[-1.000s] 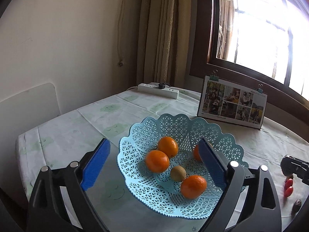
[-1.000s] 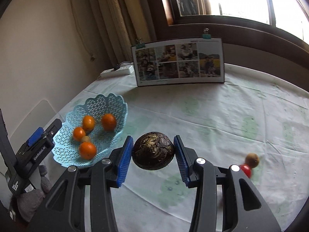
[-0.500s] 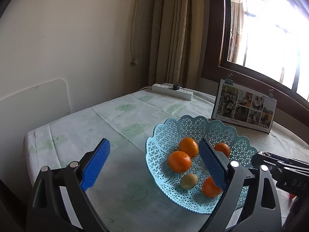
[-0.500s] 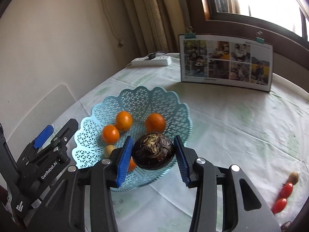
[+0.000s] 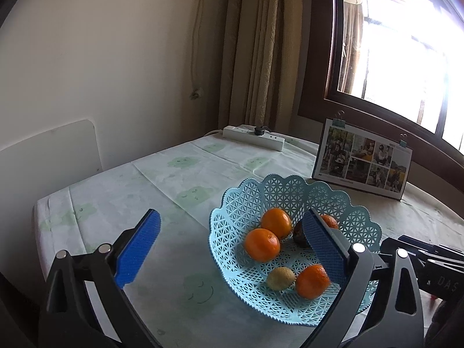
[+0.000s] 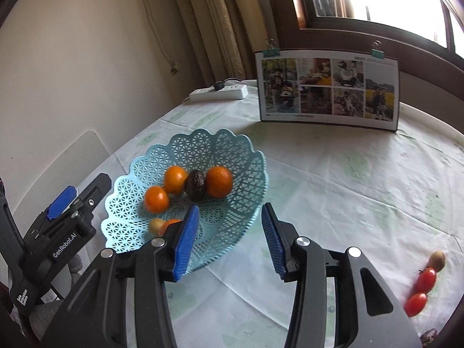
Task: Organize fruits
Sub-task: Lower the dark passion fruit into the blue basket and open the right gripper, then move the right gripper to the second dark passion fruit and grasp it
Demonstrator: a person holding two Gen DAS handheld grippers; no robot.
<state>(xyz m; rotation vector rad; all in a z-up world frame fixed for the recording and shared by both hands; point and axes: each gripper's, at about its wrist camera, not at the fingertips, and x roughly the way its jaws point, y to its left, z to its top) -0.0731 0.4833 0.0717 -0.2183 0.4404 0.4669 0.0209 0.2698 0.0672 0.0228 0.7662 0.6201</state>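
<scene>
Now both hand-held grippers, right (image 6: 229, 236) and left (image 5: 232, 249), gape empty beside the basket (image 6: 246, 156); next, the tomatoes (image 6: 425, 279) right of it.

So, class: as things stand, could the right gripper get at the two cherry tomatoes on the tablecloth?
Probably yes. The right gripper is open and empty, and the cherry tomatoes lie on bare tablecloth to its right with nothing between; a small brown fruit touches them.
</scene>
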